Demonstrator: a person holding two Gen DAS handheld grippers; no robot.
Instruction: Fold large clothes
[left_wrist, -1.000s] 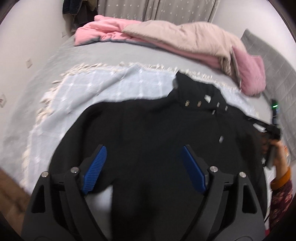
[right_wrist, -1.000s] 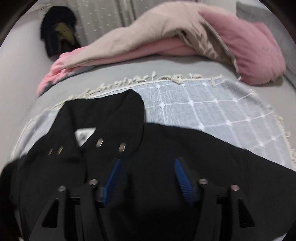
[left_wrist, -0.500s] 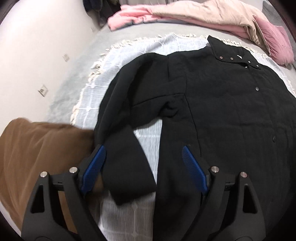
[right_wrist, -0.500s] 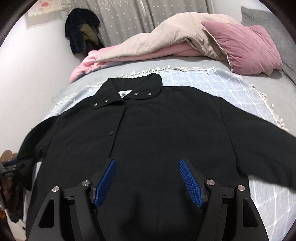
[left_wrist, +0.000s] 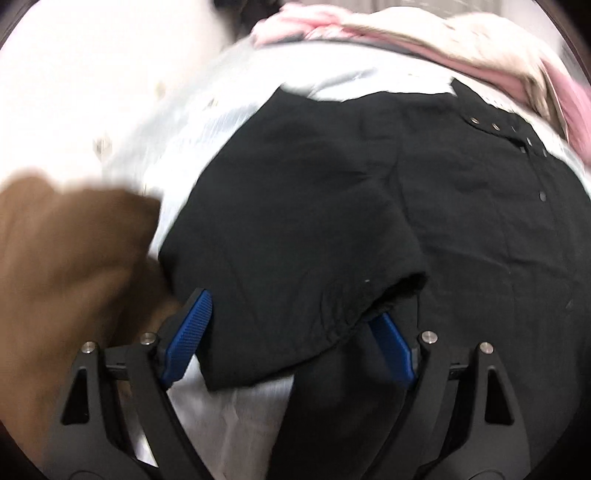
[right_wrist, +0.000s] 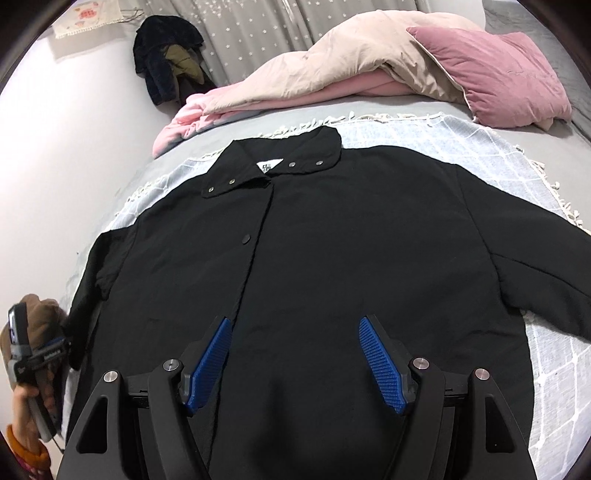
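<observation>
Just beside the bed's left edge, black jacket's folded sleeve.

No text is showing clearly enough to read: the small white label inside the collar of the black jacket is carrying a dark printed mark too small to make out, and the wall hanging is showing only blurred pink shapes.

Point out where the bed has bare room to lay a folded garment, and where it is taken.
Free: the checked throw right of the black jacket collar, up to the pink pillow; the grey sheet left of the throw. Crowded: the middle under the jacket, and the far edge under the quilt.
</observation>
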